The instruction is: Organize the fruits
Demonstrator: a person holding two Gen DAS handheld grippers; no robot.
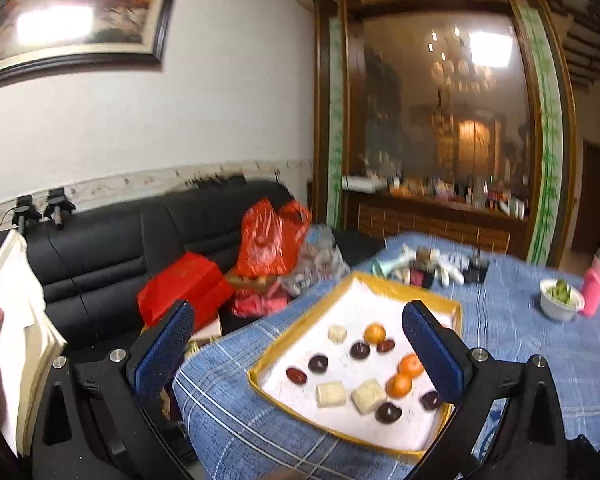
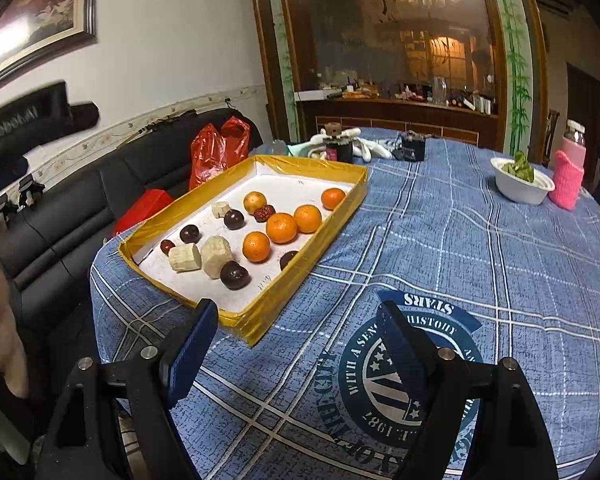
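Hovering with jaws spread and empty: left gripper (image 1: 300, 344) above yellow-rimmed tray (image 1: 384, 286) of oranges (image 2: 281, 227), dark fruits, banana pieces (image 2: 185, 257); right gripper (image 2: 296, 344) over blue tablecloth (image 2: 440, 240).

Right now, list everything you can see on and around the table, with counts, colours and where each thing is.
tray: one, gold rim, white floor, left part of the table
oranges: four, orange, right half of the tray
dark round fruits: at least four, dark brown, scattered in the tray
banana pieces: three, pale cream, tray's left side
tablecloth: one, blue plaid, covers the table
bowl: one, white, green contents, far right
bottle: one, pink, beside the bowl
plastic bag: one, red, on the black sofa
left gripper: open, above the tray's near end
right gripper: open, over the tablecloth, holding nothing
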